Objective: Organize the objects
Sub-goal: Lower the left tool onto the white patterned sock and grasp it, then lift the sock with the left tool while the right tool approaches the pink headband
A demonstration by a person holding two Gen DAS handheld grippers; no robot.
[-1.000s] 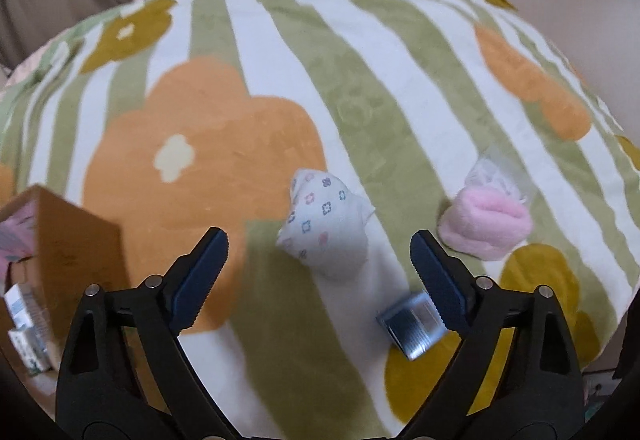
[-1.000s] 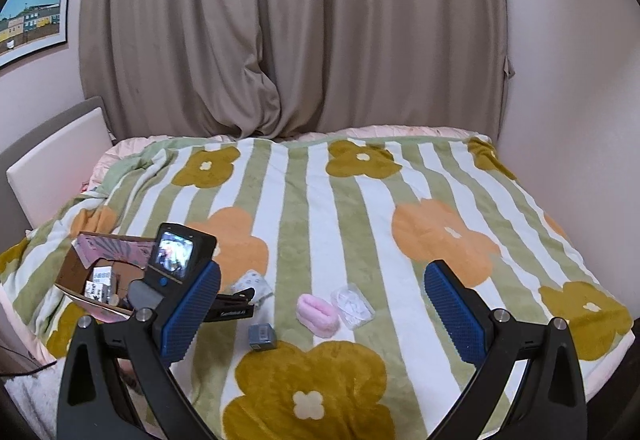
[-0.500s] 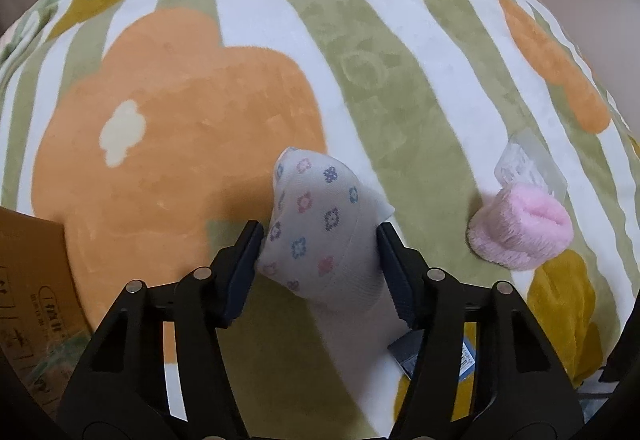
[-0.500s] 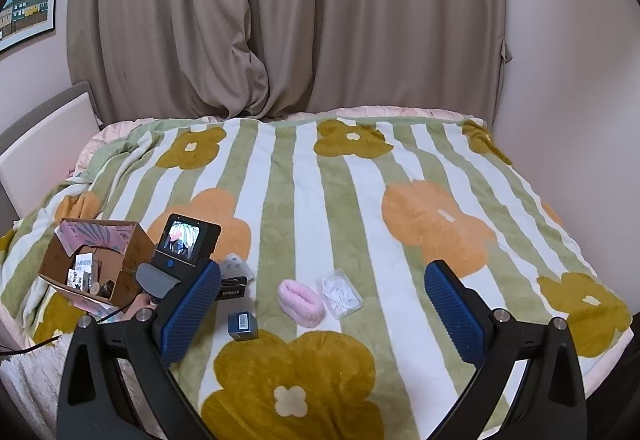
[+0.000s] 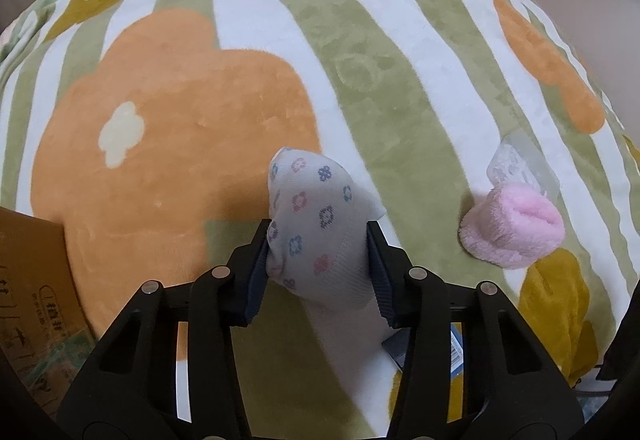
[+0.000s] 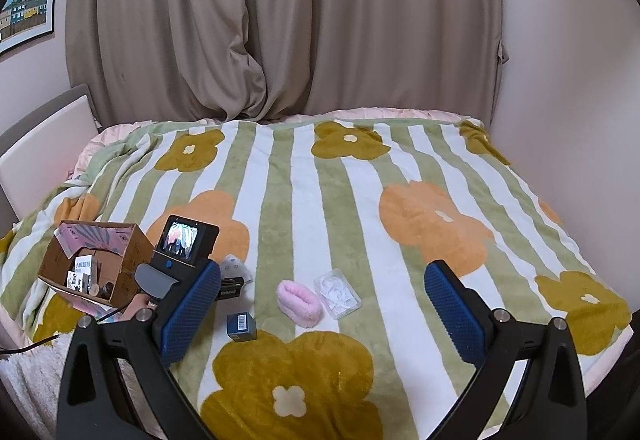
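Note:
A white sock with small flower prints (image 5: 320, 224) lies bunched on the striped flower blanket (image 5: 192, 112). My left gripper (image 5: 318, 240) is shut on it, with both dark pads pressed into its sides. From the right wrist view the same sock (image 6: 233, 265) peeks out beyond the left gripper's screen unit (image 6: 184, 240). My right gripper (image 6: 323, 270) hovers above the near part of the bed, open wide and holding nothing. A pink fluffy sock roll (image 5: 512, 232) (image 6: 299, 302) lies to the right of the held sock.
A clear plastic case (image 6: 337, 288) sits just right of the pink roll. A small blue box (image 6: 241, 326) lies near the bed's front edge. An open cardboard box (image 6: 96, 264) with several items stands at the left. Curtains and a wall border the bed.
The left gripper came down over the flower-print sock and its jaws went from wide open to closed on it. The right gripper stayed almost still.

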